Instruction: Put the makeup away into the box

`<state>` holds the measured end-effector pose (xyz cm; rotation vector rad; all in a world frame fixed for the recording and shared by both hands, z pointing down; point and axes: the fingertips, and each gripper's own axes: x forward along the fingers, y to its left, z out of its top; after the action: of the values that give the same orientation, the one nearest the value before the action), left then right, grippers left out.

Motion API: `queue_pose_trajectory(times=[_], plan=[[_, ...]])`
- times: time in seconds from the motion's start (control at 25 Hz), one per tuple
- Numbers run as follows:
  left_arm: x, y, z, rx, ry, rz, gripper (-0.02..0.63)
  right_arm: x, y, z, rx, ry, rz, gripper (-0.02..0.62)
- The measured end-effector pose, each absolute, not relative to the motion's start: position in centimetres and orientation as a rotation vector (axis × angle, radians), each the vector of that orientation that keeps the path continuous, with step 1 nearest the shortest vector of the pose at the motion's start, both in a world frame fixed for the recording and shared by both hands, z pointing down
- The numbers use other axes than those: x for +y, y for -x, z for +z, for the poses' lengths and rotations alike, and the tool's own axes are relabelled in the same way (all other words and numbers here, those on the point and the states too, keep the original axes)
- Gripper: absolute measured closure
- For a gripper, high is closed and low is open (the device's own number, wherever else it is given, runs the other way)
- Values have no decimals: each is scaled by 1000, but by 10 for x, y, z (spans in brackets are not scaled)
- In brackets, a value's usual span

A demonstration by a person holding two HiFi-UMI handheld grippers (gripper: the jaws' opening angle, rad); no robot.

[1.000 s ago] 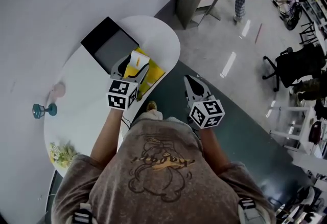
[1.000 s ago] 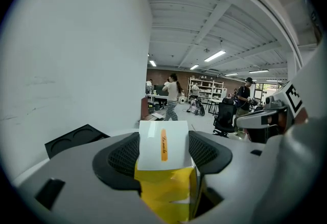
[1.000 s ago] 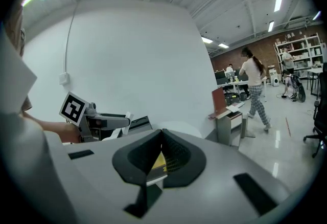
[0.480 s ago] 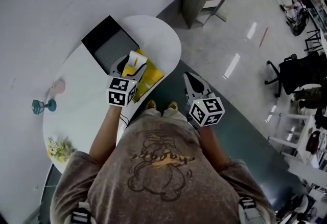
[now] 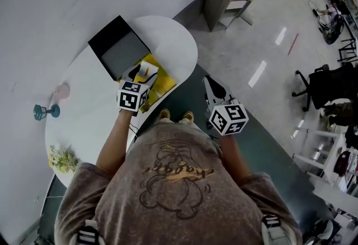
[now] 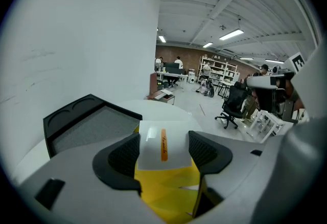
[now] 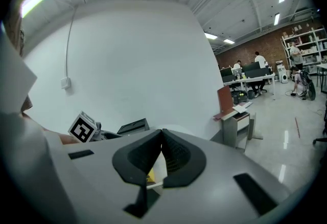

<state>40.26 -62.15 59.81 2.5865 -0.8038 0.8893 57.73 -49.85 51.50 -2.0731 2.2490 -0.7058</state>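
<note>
Now that your left gripper [image 6: 164, 152] has dropped, its jaws stand wide astride the white carton with an orange stripe [image 6: 162, 138], apparently not yet pinching it. The carton lies on a yellow sheet [image 6: 166, 189] just beside the open black box [image 5: 109, 37]. A squeeze looks due next. Your right gripper [image 7: 162, 136] is closed and empty, well apart from that box.
</note>
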Motion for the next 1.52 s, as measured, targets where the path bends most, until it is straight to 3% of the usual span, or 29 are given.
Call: queue_pose_trajectory(times=[0.6,1.52], plan=[[-621,-406,668,-716,-2455,1175,286,-499,-604,525,2240,2082,-737,592],[-624,-418,692,-681,-2404,1253,285,-512,-622,534,2233,2083,-767,592]])
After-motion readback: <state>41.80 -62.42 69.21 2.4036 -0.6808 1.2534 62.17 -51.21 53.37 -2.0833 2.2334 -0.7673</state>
